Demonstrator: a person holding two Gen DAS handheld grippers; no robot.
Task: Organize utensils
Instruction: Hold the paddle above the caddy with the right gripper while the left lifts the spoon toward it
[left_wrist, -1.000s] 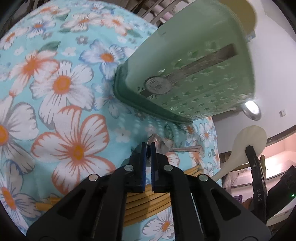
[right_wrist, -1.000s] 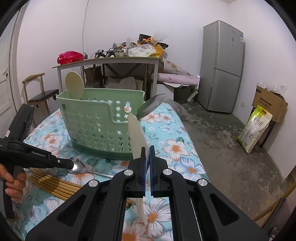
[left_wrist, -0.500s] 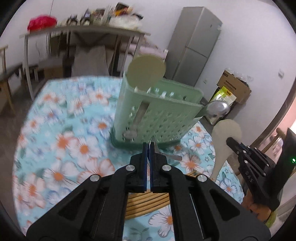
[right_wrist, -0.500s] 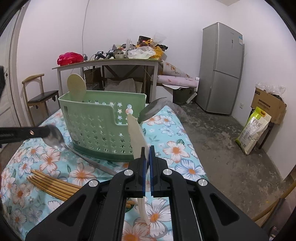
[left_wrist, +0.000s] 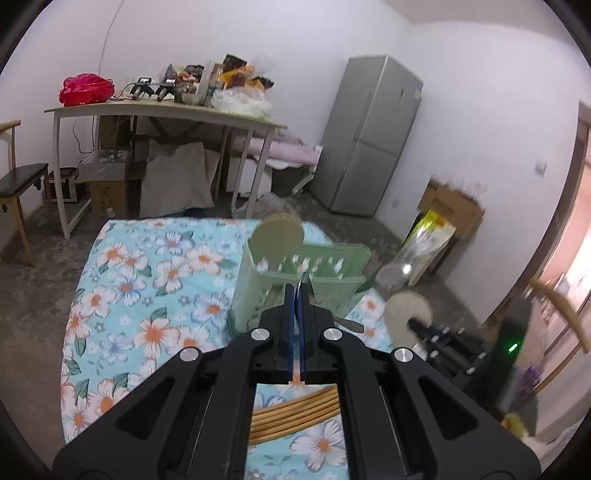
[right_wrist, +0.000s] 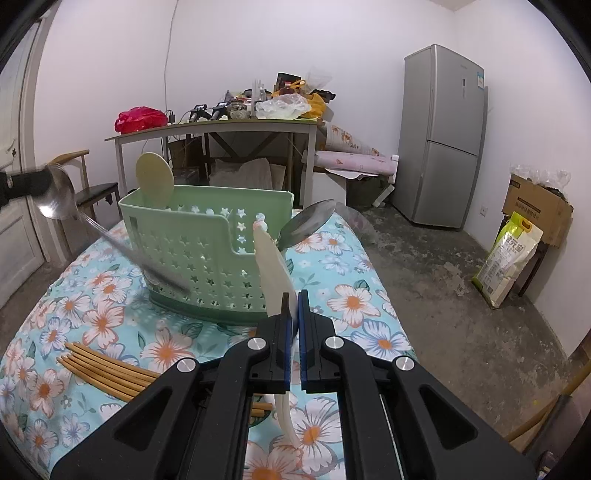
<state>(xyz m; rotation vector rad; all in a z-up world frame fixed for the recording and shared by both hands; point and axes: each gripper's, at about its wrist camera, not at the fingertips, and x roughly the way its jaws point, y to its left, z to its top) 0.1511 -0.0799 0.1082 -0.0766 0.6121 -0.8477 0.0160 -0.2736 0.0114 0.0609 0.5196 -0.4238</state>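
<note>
Now L gripper (left_wrist: 296, 295) clamps metal spoon (right_wrist: 59, 199); R gripper (right_wrist: 294, 302) clamps cream spatula (right_wrist: 275, 273) nr basket (right_wrist: 207, 258).

Two grippers are in view: the left gripper (left_wrist: 295, 295) and the right gripper (right_wrist: 294, 301). One green perforated utensil basket (right_wrist: 207, 258) stands on the one floral-clothed worktop (right_wrist: 369, 306). There are two metal spoons: one (right_wrist: 59, 199) clamped in the left gripper, one (right_wrist: 306, 221) sticking out of the basket's end. There are two cream rice paddles: one (right_wrist: 155, 181) upright in the basket, one (right_wrist: 275, 277) clamped in the right gripper. One bundle of bamboo chopsticks (right_wrist: 107, 369) lies on the cloth; about six sticks show, the exact count unclear. Behind stand one grey fridge (right_wrist: 443, 136), one cluttered table (right_wrist: 221, 129) and one chair (right_wrist: 92, 188).
</note>
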